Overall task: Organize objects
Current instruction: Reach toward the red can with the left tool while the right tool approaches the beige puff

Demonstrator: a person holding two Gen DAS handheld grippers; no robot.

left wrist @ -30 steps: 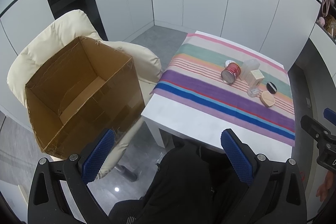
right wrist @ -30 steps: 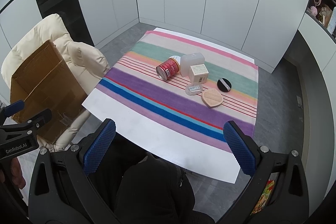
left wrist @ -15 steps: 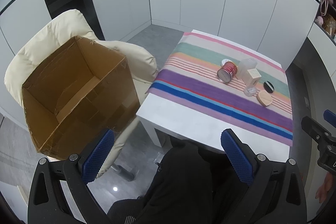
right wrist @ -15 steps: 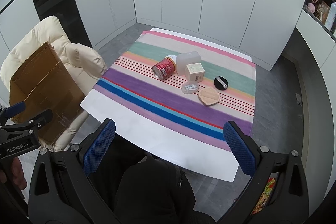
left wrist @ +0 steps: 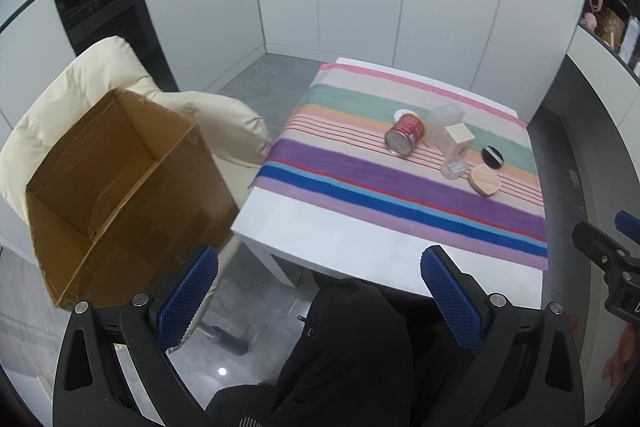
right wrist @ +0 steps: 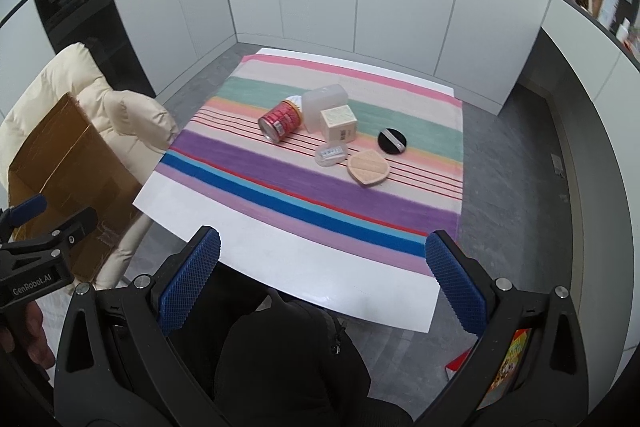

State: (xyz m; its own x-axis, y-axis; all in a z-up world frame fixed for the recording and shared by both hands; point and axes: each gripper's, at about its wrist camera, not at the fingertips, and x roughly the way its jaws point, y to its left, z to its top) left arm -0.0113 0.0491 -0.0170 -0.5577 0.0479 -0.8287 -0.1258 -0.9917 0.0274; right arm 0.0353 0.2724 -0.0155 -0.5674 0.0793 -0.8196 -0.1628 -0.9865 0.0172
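I hold both grippers, left (left wrist: 320, 291) and right (right wrist: 322, 269), fingers spread wide, empty; red can (right wrist: 279, 123) lies centre-frame, cardboard box (left wrist: 120, 171) at left.

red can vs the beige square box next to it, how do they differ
The red can is a cylinder lying on its side, metal end toward the camera; the beige square box is a cube standing upright. The can is glossy red with print; the box is pale and matte with a dark label on its front. Both sit on the striped cloth, each close against the translucent container behind them.
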